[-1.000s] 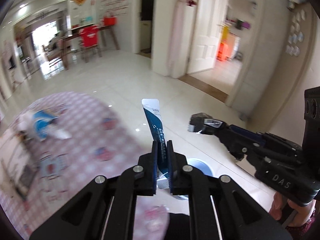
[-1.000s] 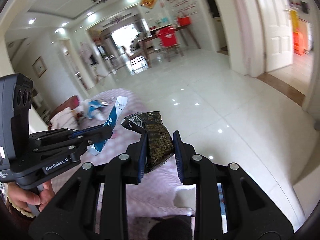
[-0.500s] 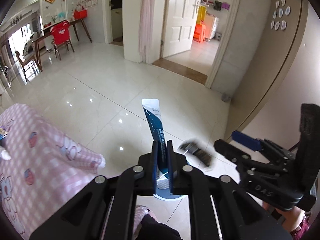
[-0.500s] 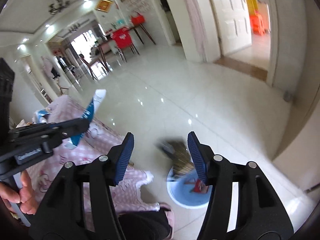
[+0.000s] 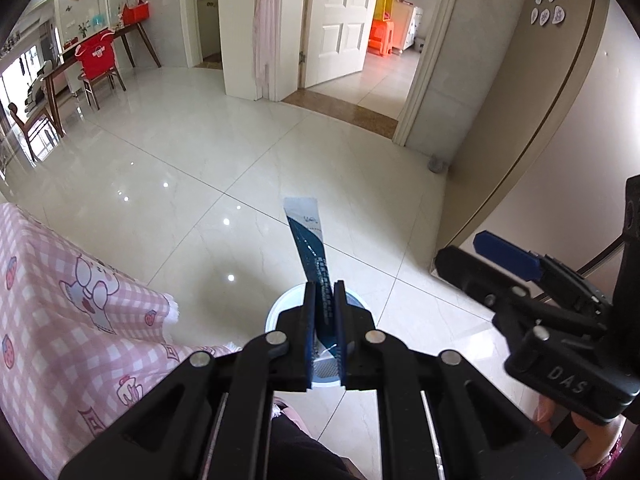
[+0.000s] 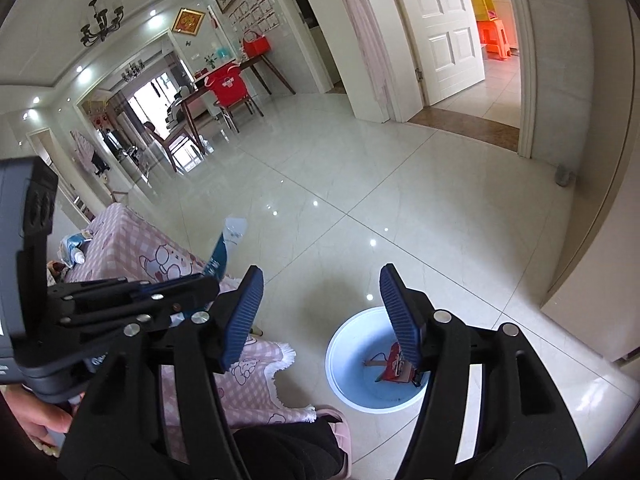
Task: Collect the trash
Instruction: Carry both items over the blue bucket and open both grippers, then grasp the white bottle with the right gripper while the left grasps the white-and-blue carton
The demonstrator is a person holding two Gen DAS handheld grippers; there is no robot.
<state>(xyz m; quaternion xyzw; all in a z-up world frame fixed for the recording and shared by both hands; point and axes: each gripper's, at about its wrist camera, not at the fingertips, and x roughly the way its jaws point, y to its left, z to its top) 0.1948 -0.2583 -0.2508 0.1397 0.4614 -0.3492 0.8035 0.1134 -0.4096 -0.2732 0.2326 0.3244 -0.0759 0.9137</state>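
My left gripper [image 5: 323,292] is shut on a long blue and white wrapper [image 5: 308,236] that sticks up between its pads. It hangs over the light blue bin [image 5: 276,312] on the floor. In the right wrist view the bin [image 6: 352,364] lies below my right gripper [image 6: 320,280], whose jaws are opening with nothing between them. A red wrapper [image 6: 394,364] lies inside the bin, partly behind the right finger. The left gripper [image 6: 200,284] with its wrapper [image 6: 224,246] shows at the left. The right gripper [image 5: 466,250] shows at the right of the left wrist view.
A table with a pink checked cloth [image 6: 132,248] stands left of the bin, with more blue trash [image 6: 74,248] at its far end. A person's pink slipper [image 6: 332,416] is beside the bin. A beige wall [image 5: 540,128] rises to the right. Glossy tiled floor stretches ahead.
Both grippers swung from over the table to over the bin and sank. The right jaws opened and the dark packet they held dropped toward the bin. The left grip is unchanged.
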